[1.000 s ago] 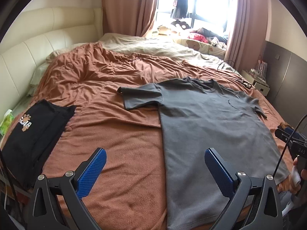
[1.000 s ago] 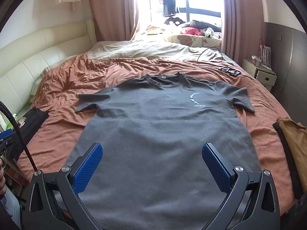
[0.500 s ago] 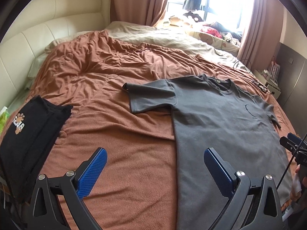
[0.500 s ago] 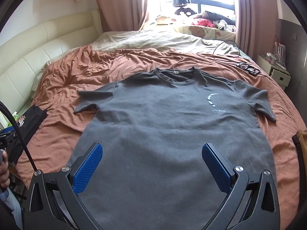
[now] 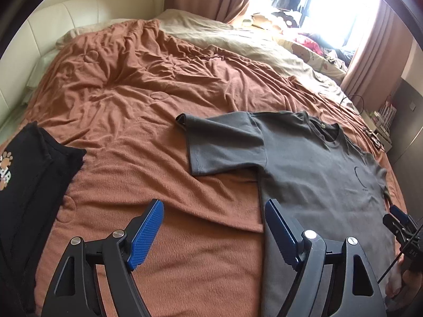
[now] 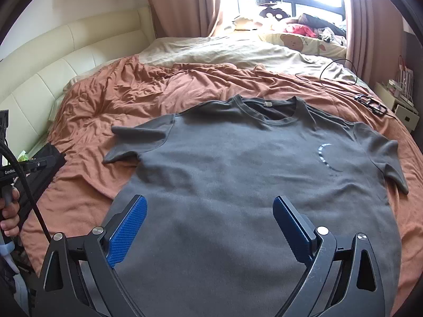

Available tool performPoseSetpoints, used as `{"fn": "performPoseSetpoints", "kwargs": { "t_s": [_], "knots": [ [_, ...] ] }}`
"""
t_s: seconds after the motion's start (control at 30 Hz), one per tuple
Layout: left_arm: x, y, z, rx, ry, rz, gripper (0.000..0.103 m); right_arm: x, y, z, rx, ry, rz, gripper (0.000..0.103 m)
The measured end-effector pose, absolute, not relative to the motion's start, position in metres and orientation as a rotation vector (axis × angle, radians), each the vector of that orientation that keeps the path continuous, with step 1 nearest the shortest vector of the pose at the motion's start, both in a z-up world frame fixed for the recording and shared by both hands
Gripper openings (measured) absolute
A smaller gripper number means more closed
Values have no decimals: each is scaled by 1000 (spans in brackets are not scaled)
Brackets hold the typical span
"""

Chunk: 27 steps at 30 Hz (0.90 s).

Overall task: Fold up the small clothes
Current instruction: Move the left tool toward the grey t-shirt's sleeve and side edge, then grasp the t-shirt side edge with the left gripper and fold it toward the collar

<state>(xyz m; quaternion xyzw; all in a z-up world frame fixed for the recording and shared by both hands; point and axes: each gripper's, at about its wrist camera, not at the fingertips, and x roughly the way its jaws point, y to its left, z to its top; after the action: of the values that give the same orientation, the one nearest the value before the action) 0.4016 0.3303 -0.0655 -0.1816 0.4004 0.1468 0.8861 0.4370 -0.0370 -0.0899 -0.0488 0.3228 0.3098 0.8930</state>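
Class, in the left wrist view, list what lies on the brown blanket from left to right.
Black garment → grey T-shirt's sleeve → T-shirt's collar → crescent print.

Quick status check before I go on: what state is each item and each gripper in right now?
Grey T-shirt: spread flat, front up, unfolded, both sleeves out.
Black garment: already folded, lying left of the T-shirt.
Left gripper: open, empty, over the T-shirt's left edge.
Right gripper: open, empty, above the T-shirt's lower half.
Brown blanket: wrinkled, under both garments.
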Motion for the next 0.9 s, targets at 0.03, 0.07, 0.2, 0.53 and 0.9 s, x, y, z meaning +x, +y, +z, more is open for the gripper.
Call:
{"fn": "performPoseSetpoints", "kwargs": {
  "t_s": [0.03, 0.07, 0.2, 0.53, 0.9],
  "knots": [
    [408, 336, -68, -382, 841, 306, 80, 443, -33, -92, -95, 682, 652, 84],
    [413, 342, -70, -388, 847, 311, 80, 448, -29, -94, -89, 695, 659, 82],
    [437, 367, -80, -420, 871, 330, 79, 470, -10, -101, -77, 736, 685, 74],
    [501, 411, -115, -498, 951, 313, 74, 529, 40, -113, -9, 840, 712, 53],
    [551, 430, -161, -576, 1028, 320, 53, 578, 98, -138, 4, 926, 725, 34]
  ]
}}
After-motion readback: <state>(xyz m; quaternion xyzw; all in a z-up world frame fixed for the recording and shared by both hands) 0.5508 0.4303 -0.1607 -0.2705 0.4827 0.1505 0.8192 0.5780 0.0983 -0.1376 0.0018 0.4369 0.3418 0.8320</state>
